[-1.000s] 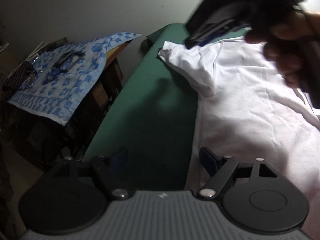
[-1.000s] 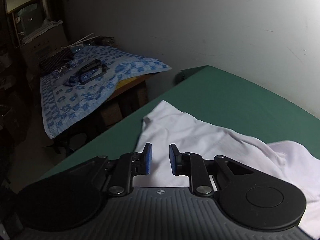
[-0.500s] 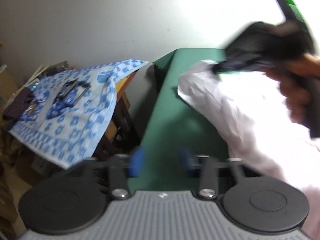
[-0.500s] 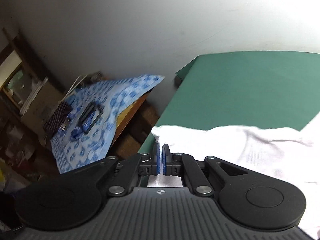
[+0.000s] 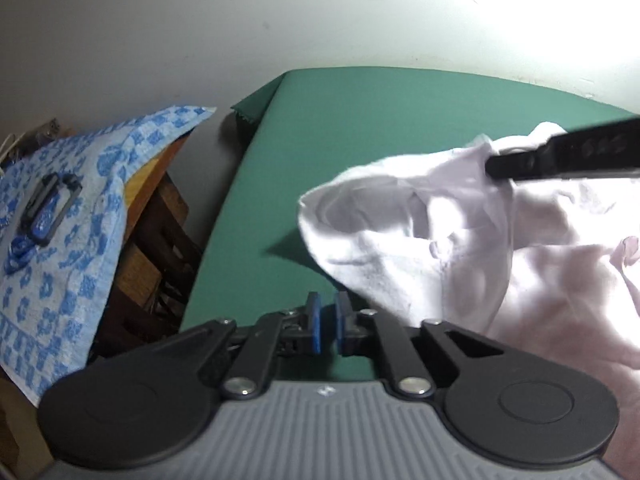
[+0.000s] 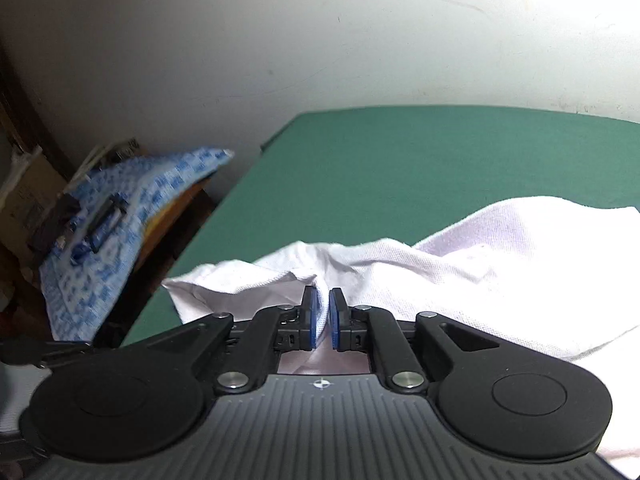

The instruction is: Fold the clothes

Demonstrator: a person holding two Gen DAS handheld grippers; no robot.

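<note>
- At the far left, a blue and white patterned cloth [image 5: 76,232] drapes over a wooden side table [image 5: 156,216]. A small dark object with a blue middle [image 5: 48,210] lies on the cloth; it is too small to identify.
- A pale wall [image 5: 280,12] fills the background, brightly lit toward the upper right.
- Right of the side table, a green table [image 5: 384,120] stretches across the middle and back of both views. A corner of its green covering hangs down at the back left edge.
- Low in the centre of the left wrist view, the left gripper [image 5: 325,322] has its blue pads drawn nearly together, closed on nothing. Only green tabletop shows through the thin gap, and the clothing lies just to its right, not between the pads.
- A white shirt [image 5: 460,252] lies crumpled on the right half of the green table, its nearest edge lifted into a loose open fold.
- In the right wrist view, the right gripper [image 6: 324,318] pinches a fold of the shirt, with white fabric between its blue pads [image 6: 316,320]. Its jaws are opening slightly.
- At the upper right of the left wrist view, a black finger of the right gripper reaches in from the right edge, its tip at the raised shirt edge.
</note>
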